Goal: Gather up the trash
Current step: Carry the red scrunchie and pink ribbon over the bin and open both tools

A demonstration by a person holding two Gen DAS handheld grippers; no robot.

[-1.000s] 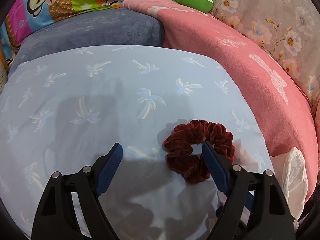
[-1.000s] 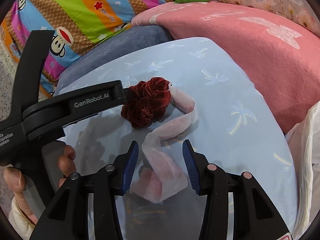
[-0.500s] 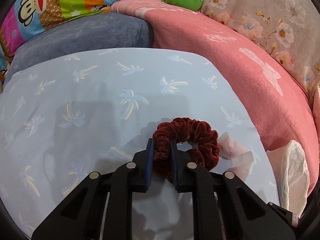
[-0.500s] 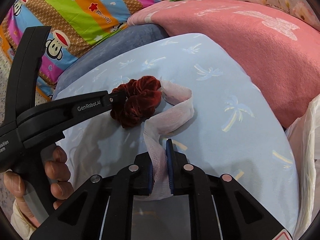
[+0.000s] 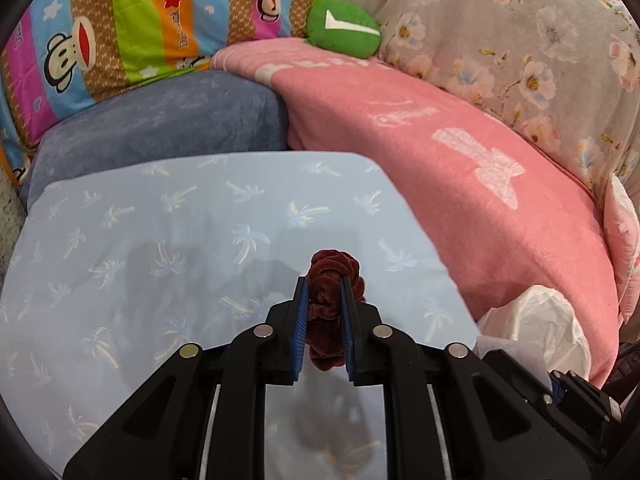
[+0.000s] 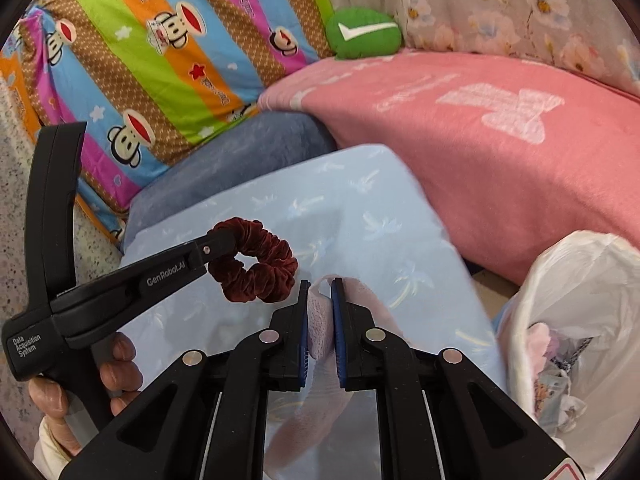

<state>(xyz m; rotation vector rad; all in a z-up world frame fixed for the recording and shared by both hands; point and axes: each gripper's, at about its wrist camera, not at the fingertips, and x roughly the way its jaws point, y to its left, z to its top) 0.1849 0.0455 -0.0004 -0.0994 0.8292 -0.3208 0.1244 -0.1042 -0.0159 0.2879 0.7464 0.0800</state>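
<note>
Scrunchie (image 5: 326, 312), dark red velvet, is clamped between the blue pads of the left tool (image 5: 323, 292) at lower centre of the left wrist frame, bunched up and hanging past the fingertips. In the right wrist frame the same scrunchie (image 6: 256, 260) is seen held by its edge at centre left, lifted off the light blue palm-print sheet (image 5: 180, 240), with the left tool (image 6: 218, 242) gripped by a bare hand (image 6: 92, 384) at lower left. Pale pink tissue strip (image 6: 320, 328) is pinched between the pads of the right tool (image 6: 319, 300) at lower centre, its tail drooping down under the tool body. White plastic bag (image 6: 580, 320), open-mouthed with crumpled trash inside, is seen at the right edge, beside the sheet; it also shows at lower right of the left wrist frame (image 5: 536, 328). Grey-blue cushion (image 5: 160, 128) lies beyond the sheet, pink blanket (image 5: 460, 184) to its right. Striped monkey-print pillow (image 5: 120, 28) is at upper left, green round cushion (image 5: 344, 28) at upper centre, floral fabric (image 5: 520, 40) at upper right.
</note>
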